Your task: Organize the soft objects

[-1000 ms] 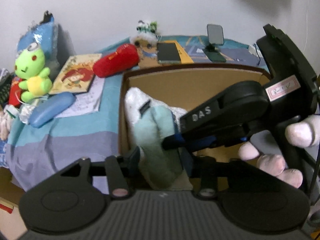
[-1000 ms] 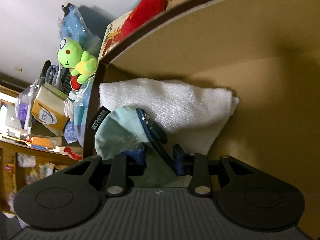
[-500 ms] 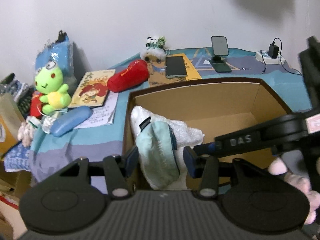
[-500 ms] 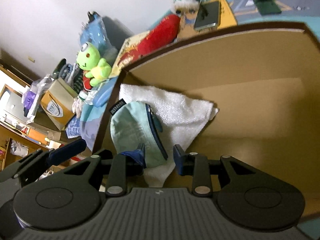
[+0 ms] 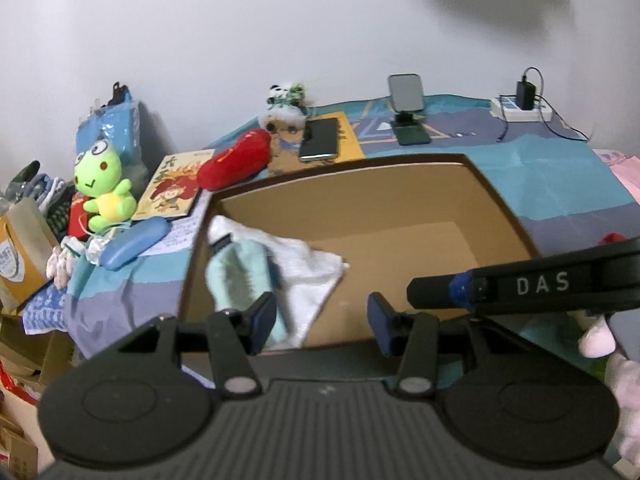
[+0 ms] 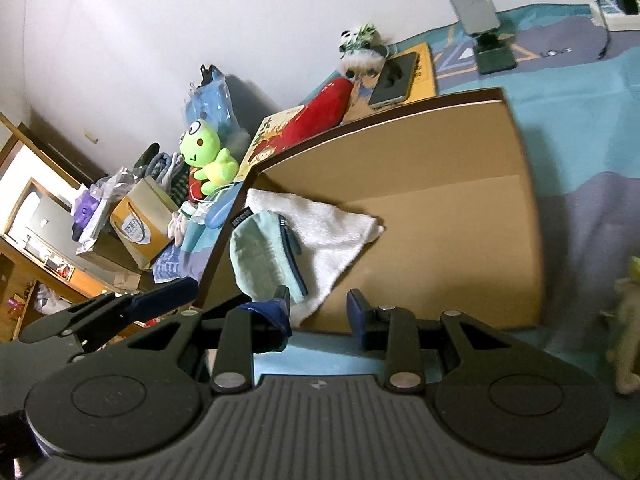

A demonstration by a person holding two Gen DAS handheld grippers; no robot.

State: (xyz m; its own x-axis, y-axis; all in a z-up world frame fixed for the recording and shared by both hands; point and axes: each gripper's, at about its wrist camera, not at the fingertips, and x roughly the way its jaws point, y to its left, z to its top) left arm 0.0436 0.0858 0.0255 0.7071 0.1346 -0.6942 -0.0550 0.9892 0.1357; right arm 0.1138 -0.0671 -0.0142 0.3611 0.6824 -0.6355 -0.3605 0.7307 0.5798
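Observation:
An open cardboard box [image 5: 496,208] [image 6: 516,184] stands on the bed. Inside, at its left end, a mint-green zip pouch [image 5: 236,276] [image 6: 264,256] leans on a white towel [image 5: 308,268] [image 6: 332,232]. My left gripper [image 5: 322,320] is open and empty, just above the box's near edge. My right gripper [image 6: 318,318] is open and empty, also at the near edge, apart from the pouch. A green frog plush [image 5: 102,184] [image 6: 206,160], a red plush [image 5: 236,164] [image 6: 320,112] and a small panda plush [image 5: 286,106] [image 6: 360,48] lie left of and behind the box.
A picture book [image 5: 172,188], a blue case [image 5: 130,244], a phone [image 5: 320,138], a phone stand [image 5: 408,108] and a charger strip [image 5: 524,104] lie on the blue bedspread. A paper bag [image 6: 140,220] and clutter stand at far left. A pale plush [image 6: 628,320] sits at right.
Both grippers have let go of the mint pouch and drawn back up out of the box, with jaws opened. The pouch and towel stay inside at the left end.

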